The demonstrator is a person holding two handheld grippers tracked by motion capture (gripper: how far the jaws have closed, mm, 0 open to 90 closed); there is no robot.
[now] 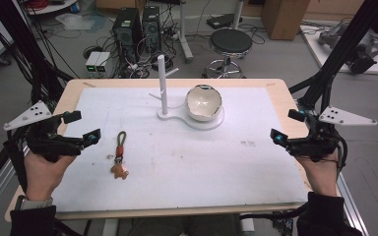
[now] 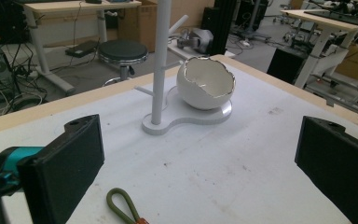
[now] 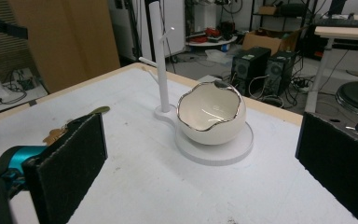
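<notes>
Keychain (image 1: 120, 156): on the table (image 1: 202, 167), just right of my left tongs (image 1: 78, 129), untouched.
Left tongs: wide open, empty.
Right tongs (image 1: 286, 128): wide open, empty, well apart.
Count: one keychain, one bowl (image 1: 203, 102), one stand (image 1: 163, 83).

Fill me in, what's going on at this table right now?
A person holds a gripper in each hand, the left gripper and the right gripper, at opposite sides of the table. Both are open and hold nothing. A keychain with a green loop lies flat on the table, nearest the left gripper and not touched. Farther back stands a white stand with pegs, and an eggshell-shaped bowl sits on its base. Nothing hangs on the stand.
</notes>
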